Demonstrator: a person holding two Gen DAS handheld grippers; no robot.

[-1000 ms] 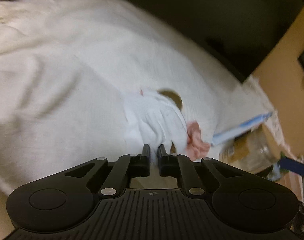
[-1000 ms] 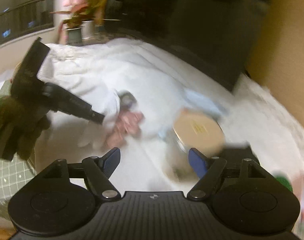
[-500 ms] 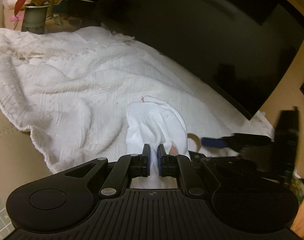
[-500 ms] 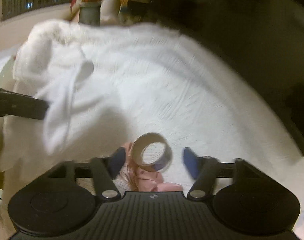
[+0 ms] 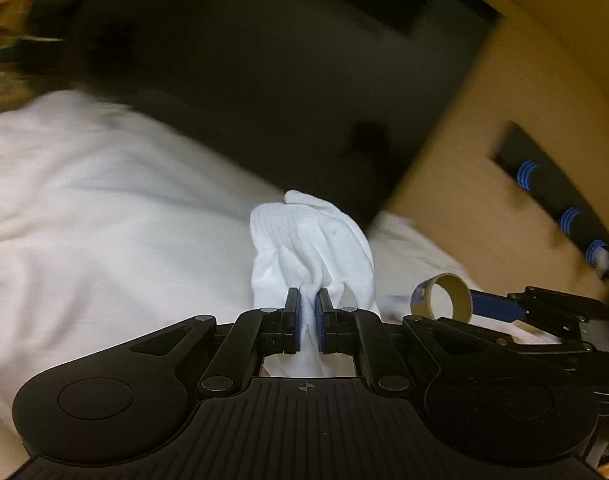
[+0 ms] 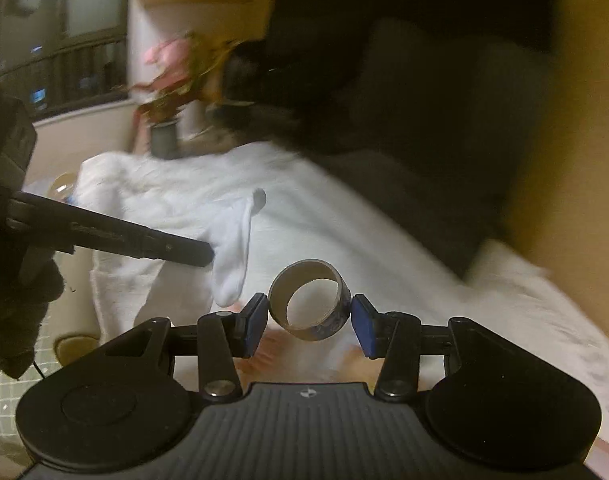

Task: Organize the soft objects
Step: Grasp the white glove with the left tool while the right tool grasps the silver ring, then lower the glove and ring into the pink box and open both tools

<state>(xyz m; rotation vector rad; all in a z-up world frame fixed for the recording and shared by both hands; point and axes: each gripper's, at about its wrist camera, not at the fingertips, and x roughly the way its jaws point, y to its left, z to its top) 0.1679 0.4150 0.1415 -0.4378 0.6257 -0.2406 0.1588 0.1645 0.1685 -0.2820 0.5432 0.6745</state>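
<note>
White knit cotton, a sock [image 5: 310, 248], hangs bunched from the left gripper [image 5: 308, 320], whose jaws are pinched nearly together on a fold of its fabric. From the right wrist view the sock [image 6: 234, 256] droops off the tip of that gripper with its long axis running downward, clear of the white blanket [image 6: 344, 216] spread beneath.

The right gripper [image 6: 309, 320] is clamped on a cardboard tape roll [image 6: 309, 304], one blue pad against each side of the ring and the hole facing the camera; its jaws have just been closing to that width. In the left wrist view the roll [image 5: 442, 298] sits just to the right of the sock, close but apart.

Something pinkish lies blurred on the blanket under the right gripper; I cannot tell what it is. No basket or bin shows in either view, so the sock's destination is unknown. Since the left hand already has the sock, carrying it falls to that hand. A potted plant [image 6: 172, 112] stands beyond the blanket's far edge.
</note>
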